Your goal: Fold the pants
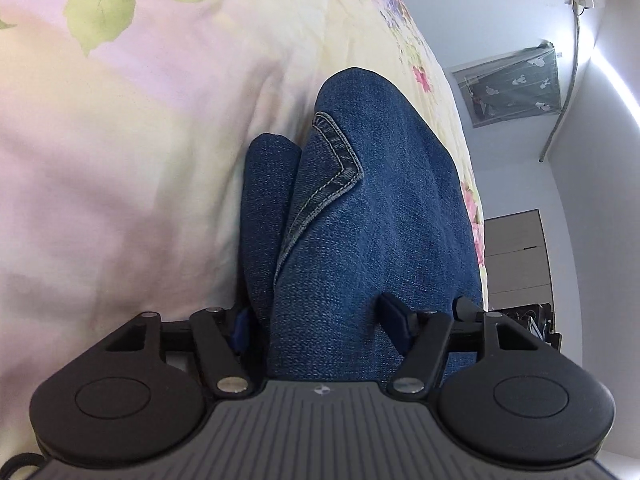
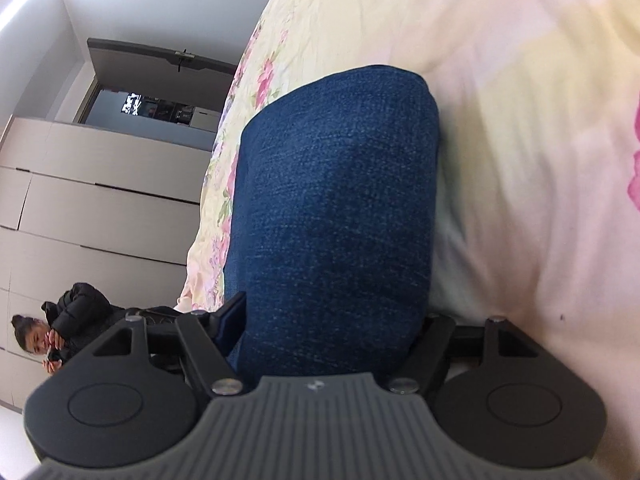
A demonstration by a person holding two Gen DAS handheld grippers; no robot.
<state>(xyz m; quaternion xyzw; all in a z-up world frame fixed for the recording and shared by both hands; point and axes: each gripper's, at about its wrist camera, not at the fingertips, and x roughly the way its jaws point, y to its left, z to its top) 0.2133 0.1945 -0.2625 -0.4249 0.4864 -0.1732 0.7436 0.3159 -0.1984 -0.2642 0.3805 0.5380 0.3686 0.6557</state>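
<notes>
Blue denim pants (image 1: pixel 360 200) lie bunched on a floral bedsheet (image 1: pixel 120 140). In the left wrist view a stitched seam runs along the folded layers. My left gripper (image 1: pixel 320 326) is shut on the pants, with thick denim between its fingers. In the right wrist view the pants (image 2: pixel 336 208) show as a smooth folded roll rising from the sheet (image 2: pixel 520 160). My right gripper (image 2: pixel 332 334) is shut on the pants, its fingers pressed on both sides of the roll.
The bed's edge runs along the right in the left wrist view and along the left in the right wrist view. A grey wardrobe (image 2: pixel 100 200) stands beyond the bed. A person in a black jacket (image 2: pixel 60 320) sits low beside it.
</notes>
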